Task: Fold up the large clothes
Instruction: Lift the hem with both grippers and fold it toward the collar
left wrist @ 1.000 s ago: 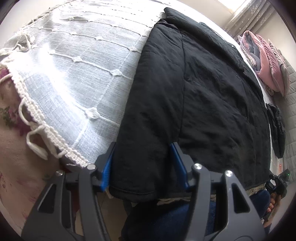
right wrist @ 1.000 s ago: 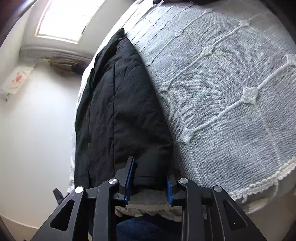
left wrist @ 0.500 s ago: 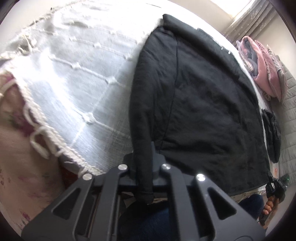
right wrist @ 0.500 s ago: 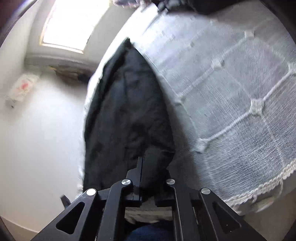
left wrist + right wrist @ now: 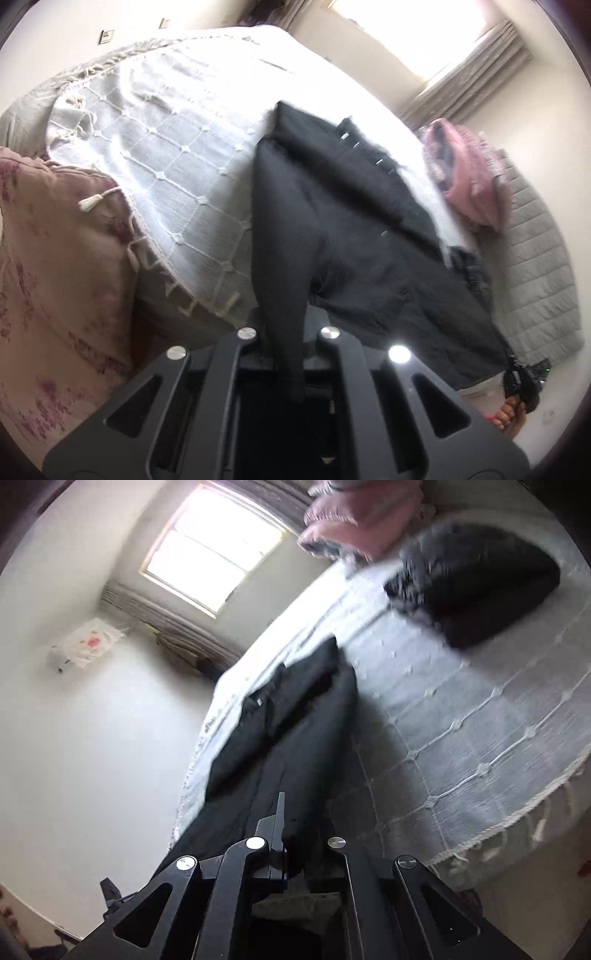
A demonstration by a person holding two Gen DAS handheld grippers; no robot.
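Black jacket (image 5: 369, 236) lies across the white bedspread (image 5: 177, 158), its near hem lifted off the bed's edge. Both the left gripper (image 5: 288, 354) and the right gripper (image 5: 291, 842) are clamped tight on that hem's 2 corners.

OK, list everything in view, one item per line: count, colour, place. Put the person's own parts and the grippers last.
black coat: one, black, spread on the bed, near hem lifted.
bedspread: one, white with a knotted grid and fringe, covering the bed.
floral cover: one, cream with purple flowers, under the bedspread's fringe.
pink bundle: one, pink, far side of the bed.
dark pile: one, black, beside the pink bundle.
window: one, bright, far wall.
hand: one, holding the right gripper.
left gripper: one, black, shut on the coat's hem.
right gripper: one, black, shut on the coat's hem.
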